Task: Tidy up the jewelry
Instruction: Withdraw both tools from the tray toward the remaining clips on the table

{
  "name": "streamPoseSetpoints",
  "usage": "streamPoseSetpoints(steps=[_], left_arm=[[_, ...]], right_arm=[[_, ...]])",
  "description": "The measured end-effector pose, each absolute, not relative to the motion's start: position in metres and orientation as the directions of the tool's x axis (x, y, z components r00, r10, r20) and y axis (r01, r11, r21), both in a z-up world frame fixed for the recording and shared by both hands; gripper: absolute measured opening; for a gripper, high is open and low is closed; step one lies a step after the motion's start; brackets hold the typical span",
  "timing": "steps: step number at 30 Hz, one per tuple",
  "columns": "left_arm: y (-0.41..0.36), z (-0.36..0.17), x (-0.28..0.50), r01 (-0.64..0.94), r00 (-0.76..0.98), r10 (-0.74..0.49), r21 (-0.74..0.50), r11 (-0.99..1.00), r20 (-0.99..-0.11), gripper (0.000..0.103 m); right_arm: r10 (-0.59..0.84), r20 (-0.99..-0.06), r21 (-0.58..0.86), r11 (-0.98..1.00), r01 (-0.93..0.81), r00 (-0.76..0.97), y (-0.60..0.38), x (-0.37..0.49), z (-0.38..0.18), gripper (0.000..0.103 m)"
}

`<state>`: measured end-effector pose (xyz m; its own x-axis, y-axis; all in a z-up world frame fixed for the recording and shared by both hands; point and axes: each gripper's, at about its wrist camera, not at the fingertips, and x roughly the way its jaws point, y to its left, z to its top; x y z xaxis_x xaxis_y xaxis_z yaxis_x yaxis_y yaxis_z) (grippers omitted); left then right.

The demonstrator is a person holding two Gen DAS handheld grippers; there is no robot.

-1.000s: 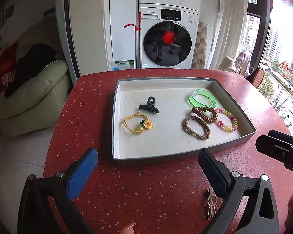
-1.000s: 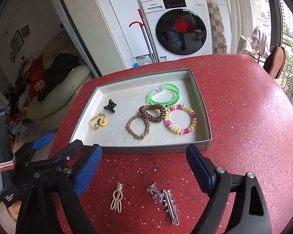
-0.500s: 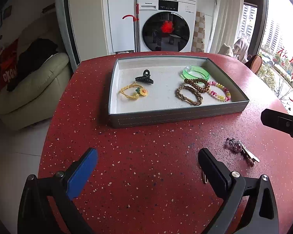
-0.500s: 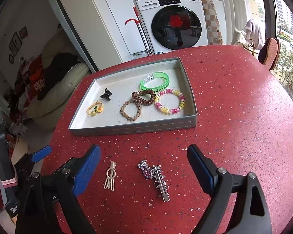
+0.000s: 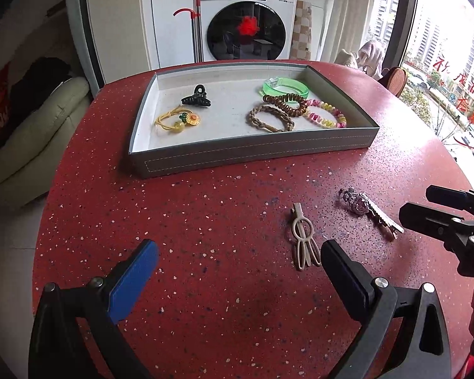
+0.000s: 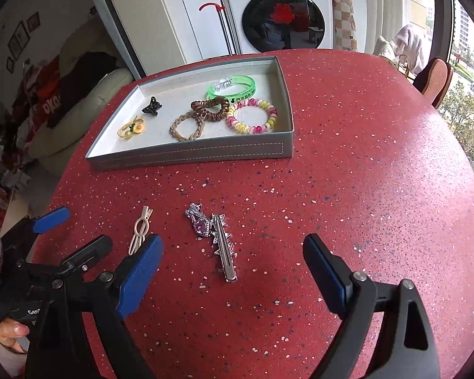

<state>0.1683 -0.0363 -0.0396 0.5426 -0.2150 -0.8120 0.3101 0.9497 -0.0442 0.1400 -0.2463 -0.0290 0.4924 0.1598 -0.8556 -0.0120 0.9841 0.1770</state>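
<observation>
Both claws gape wide and hold nothing — the right claw [image 6: 232, 254] has dropped over the silver toothed hair clip with a purple gem [image 6: 216, 237], the left claw [image 5: 238, 260] just left of the beige looped hair clip [image 5: 303, 240]. Both have pulled back from the grey shallow tray [image 5: 252, 154] farther off on the red speckled worktop [image 5: 205, 221] — the two loose clips look next to go in
</observation>
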Motion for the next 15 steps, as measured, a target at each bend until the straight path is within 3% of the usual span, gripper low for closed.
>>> streamPoseSetpoints(steps=[10,15], left_arm=[[-0.052,-0.054,0.179,0.302,0.515,-0.194,-0.034,0.953,-0.835,0.103],[-0.057,-0.057,0.181,0.307,0.517,-0.180,-0.015,0.952,-0.837,0.103]], right_arm=[[0.144,-0.876,0.131,0.990,-0.061,0.461,-0.240,0.130,-0.041,0.092],[0.126,-0.883,0.101,0.992,-0.080,0.452,-0.232,0.129,-0.047,0.086]])
